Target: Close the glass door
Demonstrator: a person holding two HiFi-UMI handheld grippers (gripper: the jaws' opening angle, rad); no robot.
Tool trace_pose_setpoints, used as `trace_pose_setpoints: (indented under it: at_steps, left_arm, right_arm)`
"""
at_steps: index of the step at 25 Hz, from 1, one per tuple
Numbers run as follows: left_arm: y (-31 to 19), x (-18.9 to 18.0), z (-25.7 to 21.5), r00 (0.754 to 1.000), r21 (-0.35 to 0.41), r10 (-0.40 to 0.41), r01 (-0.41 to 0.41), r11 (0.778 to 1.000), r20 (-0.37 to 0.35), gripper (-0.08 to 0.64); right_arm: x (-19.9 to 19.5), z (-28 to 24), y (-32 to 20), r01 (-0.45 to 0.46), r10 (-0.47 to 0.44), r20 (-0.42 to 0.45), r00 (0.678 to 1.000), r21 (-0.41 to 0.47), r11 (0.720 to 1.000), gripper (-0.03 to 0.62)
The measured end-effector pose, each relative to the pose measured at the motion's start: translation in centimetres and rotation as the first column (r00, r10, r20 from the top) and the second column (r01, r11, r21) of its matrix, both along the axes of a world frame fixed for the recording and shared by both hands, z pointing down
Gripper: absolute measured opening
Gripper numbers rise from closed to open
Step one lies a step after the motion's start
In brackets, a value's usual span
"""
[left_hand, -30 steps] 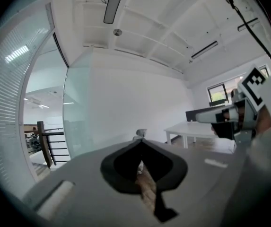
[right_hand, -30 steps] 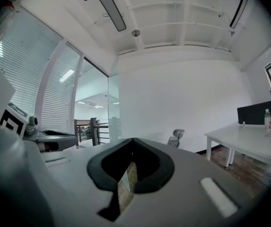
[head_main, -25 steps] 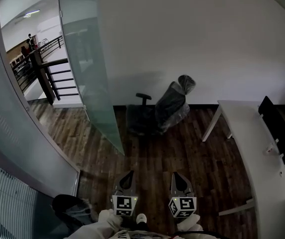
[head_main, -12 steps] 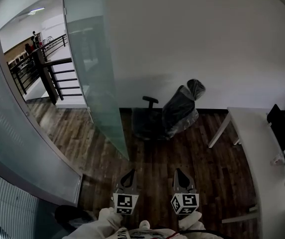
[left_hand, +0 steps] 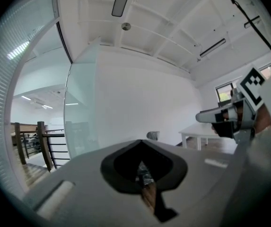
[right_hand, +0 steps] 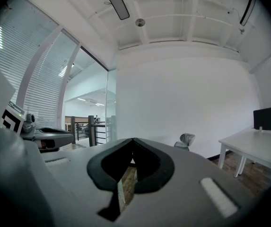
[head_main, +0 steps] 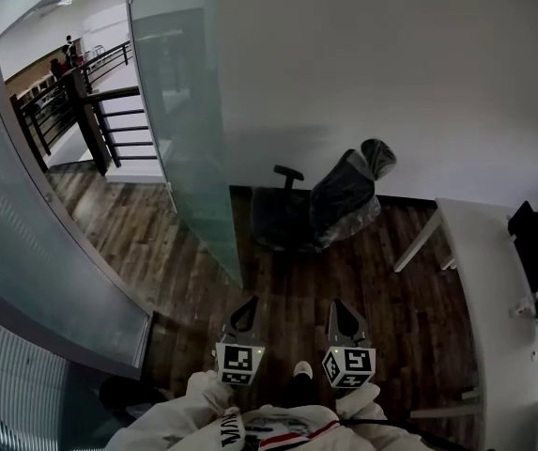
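**While the glass door stands open, the approach closes in**

Although the task is to shut it, the glass door [head_main: 189, 139] is still swung into the room. Its frosted panel runs from the doorway toward the person. Its free lower corner is over the wooden floor [head_main: 287, 280], ahead and a little left of the left gripper [head_main: 247, 306]. Nothing touches the door.

Change over the last second: in the head view the panel has grown larger and its free edge now sits nearer the grippers. The wrapped office chair [head_main: 330, 205] and the white table [head_main: 484, 271] have shifted in frame along with it. Reading: the person has stepped forward. There is no sign that the panel itself has swung against the white wall [head_main: 372, 73].

Grippers: the left gripper and the right gripper [head_main: 340, 308] are carried side by side, pointing level, well short of the glass. In both gripper views the jaws are pressed together with nothing between them.

Surroundings: the opening lies left of the door, with a dark stair railing [head_main: 99, 120] beyond it and a curved glass partition [head_main: 34, 242] nearer the person.

Judgement: this is still the approach phase and no closing has been done. The next move calls for getting a gripper against the free edge or the wall-side face. No handle can be made out.
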State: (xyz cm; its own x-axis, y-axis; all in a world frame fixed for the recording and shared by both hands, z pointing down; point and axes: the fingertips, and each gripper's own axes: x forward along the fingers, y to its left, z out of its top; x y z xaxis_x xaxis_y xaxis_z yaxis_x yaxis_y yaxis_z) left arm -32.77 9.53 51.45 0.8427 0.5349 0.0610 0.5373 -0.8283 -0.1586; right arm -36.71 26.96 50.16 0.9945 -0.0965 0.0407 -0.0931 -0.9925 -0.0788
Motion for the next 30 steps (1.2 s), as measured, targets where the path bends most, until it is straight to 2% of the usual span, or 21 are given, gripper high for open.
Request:
trace_pose_setpoints:
  at_steps: [8, 16, 30]
  left_arm:
    - [1.3, 5.1, 1.3, 0.999, 0.009, -0.045, 0.045, 0.999, 0.015, 0.002]
    - [5.3, 12.5, 2.3, 0.997, 0.038, -0.062, 0.061, 0.997, 0.051, 0.002]
    - [11.8, 20.7, 2.5, 0.993, 0.087, -0.108, 0.105, 0.991, 0.041, 0.002]
  right_arm:
    - [6.1, 1.3, 1.7, 0.037, -0.037, 0.014, 0.999, 0.015, 0.999, 0.006]
    - [13.9, 2.7, 5.2, 0.082, -0.084, 0.059, 0.995, 0.038, 0.996, 0.006]
    - [23.0, 3.6, 11.0, 0.164, -0.168, 0.056, 0.984, 0.074, 0.984, 0.006]
